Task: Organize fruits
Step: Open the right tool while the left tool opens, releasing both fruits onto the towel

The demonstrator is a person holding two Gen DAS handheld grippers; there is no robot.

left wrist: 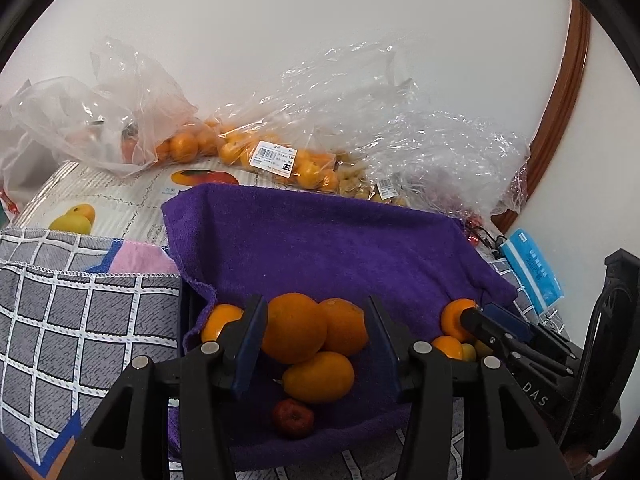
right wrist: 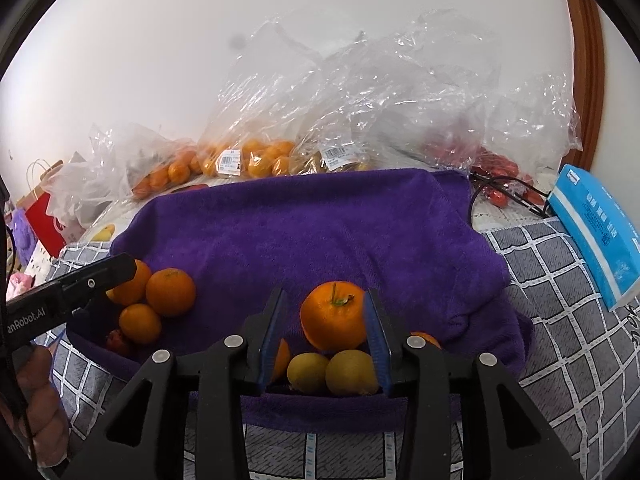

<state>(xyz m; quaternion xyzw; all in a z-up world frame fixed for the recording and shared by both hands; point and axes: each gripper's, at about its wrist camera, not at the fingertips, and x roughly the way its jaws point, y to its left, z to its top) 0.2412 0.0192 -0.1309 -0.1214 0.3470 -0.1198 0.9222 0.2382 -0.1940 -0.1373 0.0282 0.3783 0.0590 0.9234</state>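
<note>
Right hand-held gripper (right wrist: 332,328): its two blue-padded fingers are closed against the sides of a stemmed orange (right wrist: 334,322), which it holds over the right part of the purple towel (right wrist: 304,224).
Below that orange: two yellowish fruits (right wrist: 332,372) lie side by side on the towel, with parts of other orange fruits showing at either finger (mostly hidden).
Left hand-held gripper (left wrist: 316,340): fingers spread wide with nothing between the pads, poised above a cluster on the left part of the towel.
Left cluster: two large oranges (left wrist: 316,330) touch one another, a smaller oval orange fruit (left wrist: 319,377) lies just in front of them, and a small red fruit (left wrist: 293,418) sits nearest the camera.
Another orange (left wrist: 222,320): beside the left finger, partly covered by it.
Purple towel: it drapes over a raised form and dips into a hollow where all the loose fruit rests.
Checked grey cloth (right wrist: 560,340): spread under the towel on both sides.
Clear plastic bags (right wrist: 360,120): piled along the wall behind, some holding small oranges (right wrist: 260,158) with price labels.
Blue packet (right wrist: 596,236): at the far right, leaning on the checked cloth.
</note>
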